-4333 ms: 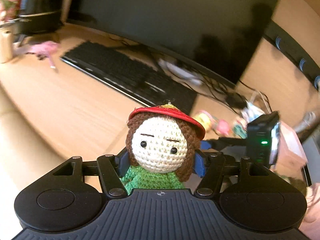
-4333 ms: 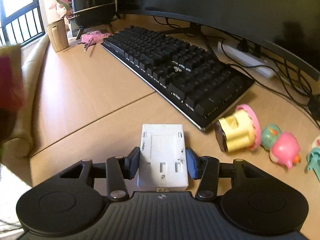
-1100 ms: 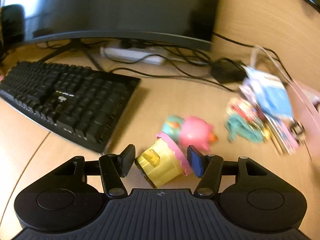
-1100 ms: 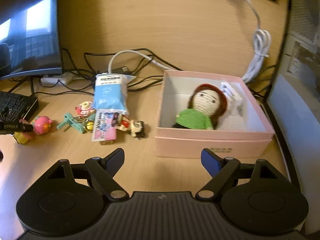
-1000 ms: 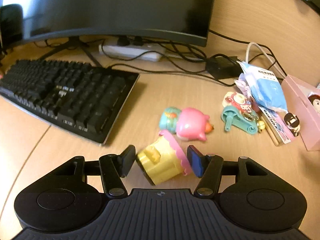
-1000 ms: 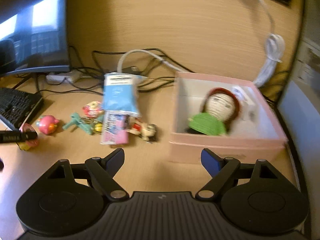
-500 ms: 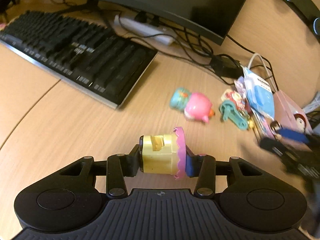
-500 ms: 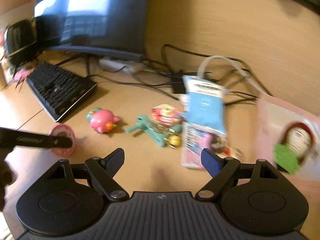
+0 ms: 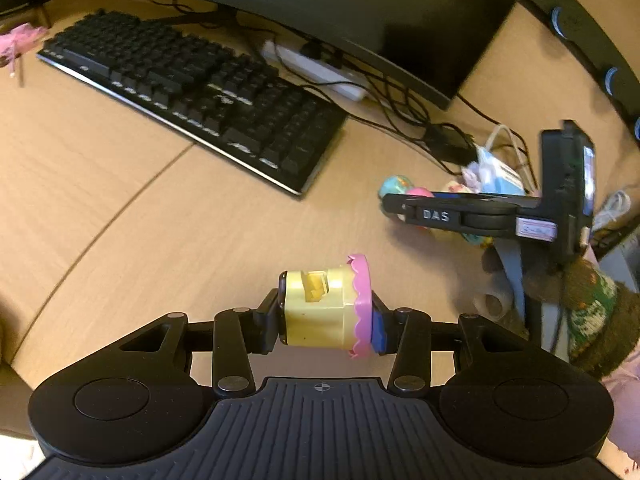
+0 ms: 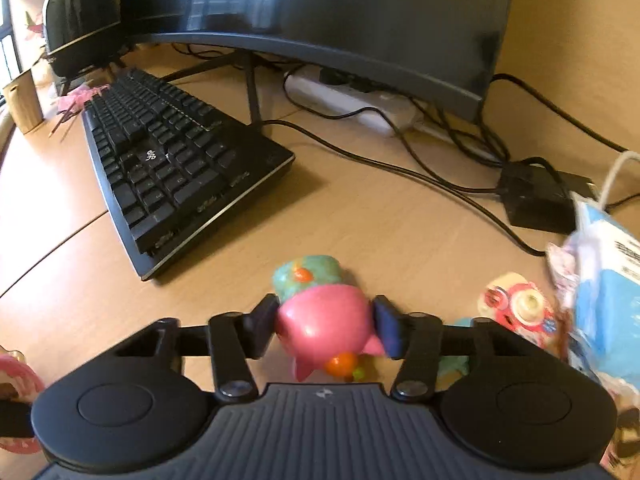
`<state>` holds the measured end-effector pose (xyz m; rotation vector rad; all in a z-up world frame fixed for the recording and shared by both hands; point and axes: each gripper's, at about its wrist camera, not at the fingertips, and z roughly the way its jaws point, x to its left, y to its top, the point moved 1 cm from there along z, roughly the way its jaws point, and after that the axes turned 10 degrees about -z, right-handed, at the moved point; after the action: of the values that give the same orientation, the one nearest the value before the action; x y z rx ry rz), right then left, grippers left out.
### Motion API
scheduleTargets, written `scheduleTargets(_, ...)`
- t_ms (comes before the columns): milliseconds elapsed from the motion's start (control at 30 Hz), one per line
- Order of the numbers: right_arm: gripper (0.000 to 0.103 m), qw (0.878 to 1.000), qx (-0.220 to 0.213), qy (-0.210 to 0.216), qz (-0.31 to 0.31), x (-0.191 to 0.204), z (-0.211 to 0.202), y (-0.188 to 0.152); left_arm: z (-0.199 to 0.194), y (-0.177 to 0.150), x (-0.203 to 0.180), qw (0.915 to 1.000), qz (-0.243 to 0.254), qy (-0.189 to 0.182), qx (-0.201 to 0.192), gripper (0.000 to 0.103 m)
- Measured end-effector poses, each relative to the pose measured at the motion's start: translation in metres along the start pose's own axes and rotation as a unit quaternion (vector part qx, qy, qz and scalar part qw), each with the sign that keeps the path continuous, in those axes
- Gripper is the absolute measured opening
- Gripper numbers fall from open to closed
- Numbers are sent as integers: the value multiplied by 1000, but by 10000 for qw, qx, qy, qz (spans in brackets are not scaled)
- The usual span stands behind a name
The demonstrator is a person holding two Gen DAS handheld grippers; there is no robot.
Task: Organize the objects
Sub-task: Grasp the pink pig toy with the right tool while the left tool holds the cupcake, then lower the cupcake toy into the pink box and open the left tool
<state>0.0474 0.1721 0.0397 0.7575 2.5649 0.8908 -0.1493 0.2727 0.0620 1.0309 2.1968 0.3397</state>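
Left gripper [image 9: 325,322]: closed on a yellow plastic cupcake-shaped toy with a pink scalloped rim [image 9: 320,309]. The toy lies sideways between the fingers, pink rim against the blue pad on one side, dark base against the other pad. It is held above the light wood-grain table [image 9: 120,184], clear of the surface, over the table's near area in front of the keyboard's end.

Right gripper [image 10: 325,326]: closed on a pink rounded plastic toy figure with an orange beak and a teal patterned back part [image 10: 322,328]. The pads press on both flanks of the pink body. Whether the toy rests on the table or is lifted cannot be determined. In the left wrist view the right gripper appears as a black bar over the small items by the table's far side.

Surroundings: a black mechanical keyboard [image 10: 168,160] lies diagonally on the table in front of a large dark curved monitor [image 10: 380,12]. A white power strip [image 10: 360,108] with black cables sits under the monitor, near the wall edge. A round red-and-cream trinket [image 10: 518,308] lies just beside the right gripper, and a light blue tissue packet [image 10: 608,280] is beyond it, partly blurred.
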Motion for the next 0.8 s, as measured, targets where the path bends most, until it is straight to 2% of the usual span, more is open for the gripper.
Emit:
scheduleTargets(133,49,9997,-91,-21,226,-6,-44,-25,12,-9,-22,9982,389,-301,335,47)
scheduleTargets(267,49,9984,40,-186,529,-17,-93,-66,32,-28,-55,9906,808,-707,846,47)
scheduleTargets(333,49,9966,148,-372,715,-20,-118,-93,43,-42,-77,9830,1112,-896,1155,47)
scheduleTargets(467,49,9892,344,-885,1113,-30,-160,-145,54,-65,-118,9668,1672,-1189,1523,47)
scheduleTargets(633,49,9696,356,-1425,1955,-56,-209,-194,63,-83,-175,9476,2199,-1568,1707,47)
scheduleTargets(733,49,9582,250,-1755,2247,-69,-238,-215,71,-91,-213,9369,2428,-1777,1783,47)
scheduleTargets(800,49,9526,157,-1935,2342,-74,-256,-227,75,-93,-237,9335,2515,-1855,1760,47)
